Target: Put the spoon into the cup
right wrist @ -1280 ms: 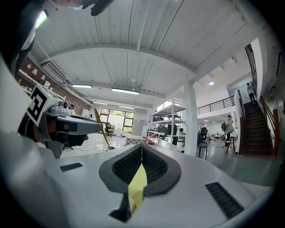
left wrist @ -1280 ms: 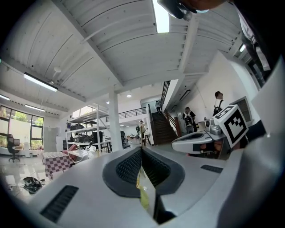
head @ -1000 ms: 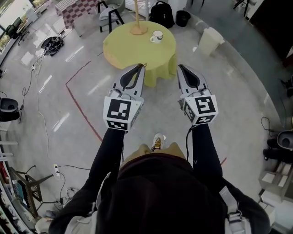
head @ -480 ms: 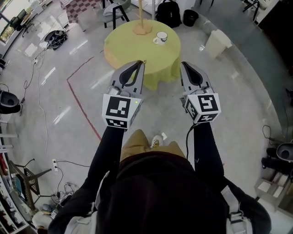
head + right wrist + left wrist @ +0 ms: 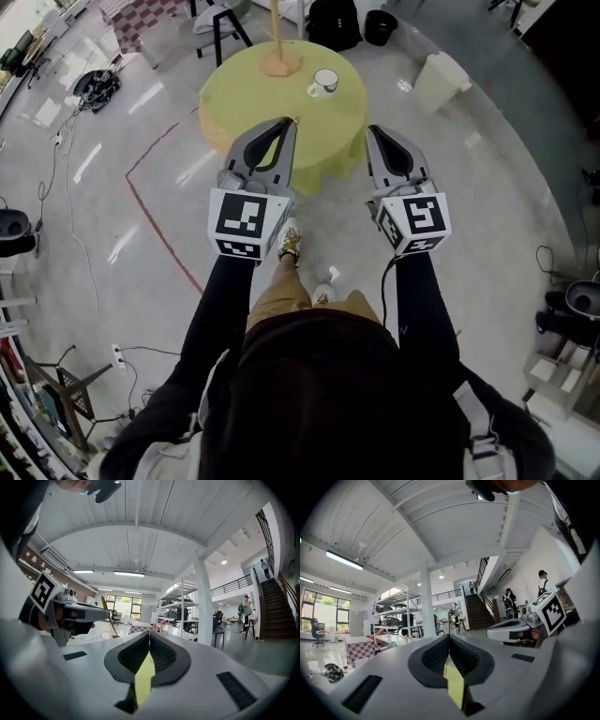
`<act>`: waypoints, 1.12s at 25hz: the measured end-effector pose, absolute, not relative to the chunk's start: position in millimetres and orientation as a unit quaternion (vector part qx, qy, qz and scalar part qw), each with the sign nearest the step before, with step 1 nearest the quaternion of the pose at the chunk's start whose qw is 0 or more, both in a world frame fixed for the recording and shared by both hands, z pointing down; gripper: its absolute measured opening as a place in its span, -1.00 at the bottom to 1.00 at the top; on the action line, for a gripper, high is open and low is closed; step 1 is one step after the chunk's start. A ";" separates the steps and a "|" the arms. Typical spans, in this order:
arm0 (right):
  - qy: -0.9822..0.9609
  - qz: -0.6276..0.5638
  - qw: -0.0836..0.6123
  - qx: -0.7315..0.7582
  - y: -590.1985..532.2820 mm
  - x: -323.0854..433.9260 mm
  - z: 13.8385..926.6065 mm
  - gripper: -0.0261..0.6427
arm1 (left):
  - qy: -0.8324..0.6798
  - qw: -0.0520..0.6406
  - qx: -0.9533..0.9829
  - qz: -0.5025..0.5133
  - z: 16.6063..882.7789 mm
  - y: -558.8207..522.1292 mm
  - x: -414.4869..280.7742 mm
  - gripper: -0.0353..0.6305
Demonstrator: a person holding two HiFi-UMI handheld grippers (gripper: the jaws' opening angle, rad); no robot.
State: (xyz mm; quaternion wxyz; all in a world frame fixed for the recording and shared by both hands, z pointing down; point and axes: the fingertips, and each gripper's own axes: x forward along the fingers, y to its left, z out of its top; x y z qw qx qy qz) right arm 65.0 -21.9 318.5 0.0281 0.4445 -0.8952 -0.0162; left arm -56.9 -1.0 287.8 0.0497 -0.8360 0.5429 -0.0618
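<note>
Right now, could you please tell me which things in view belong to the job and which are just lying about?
For the job:
spoon, held in the shut left gripper
white cup
yellow table

Just lying about:
wooden stand base
black backpack
black bucket
white bin
floor cables

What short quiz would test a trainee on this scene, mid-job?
1. True or false: the white cup with a dark rim stands on the round yellow-clothed table.
2. The left gripper has its jaws: A wide apart, B together and empty, C clamped on a spoon.
3. What does the right gripper hold?
Key: 1 true; 2 B; 3 nothing, its jaws are together.
</note>
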 end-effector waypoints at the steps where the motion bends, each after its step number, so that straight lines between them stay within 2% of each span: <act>1: -0.893 -0.018 0.031 0.448 -33.8 61.9 319.3 -0.84 | 0.539 0.049 -0.839 -0.059 288.5 -15.4 -60.3 -0.84; 14: -0.861 -0.007 0.045 0.507 -188.5 27.3 324.6 -0.84 | 0.487 0.040 -0.871 -0.054 290.5 -186.2 -96.0 -0.84; 28: -0.831 0.007 0.059 0.554 -257.3 28.2 339.8 -0.84 | 0.434 0.012 -0.899 -0.059 319.2 -264.5 -90.6 -0.84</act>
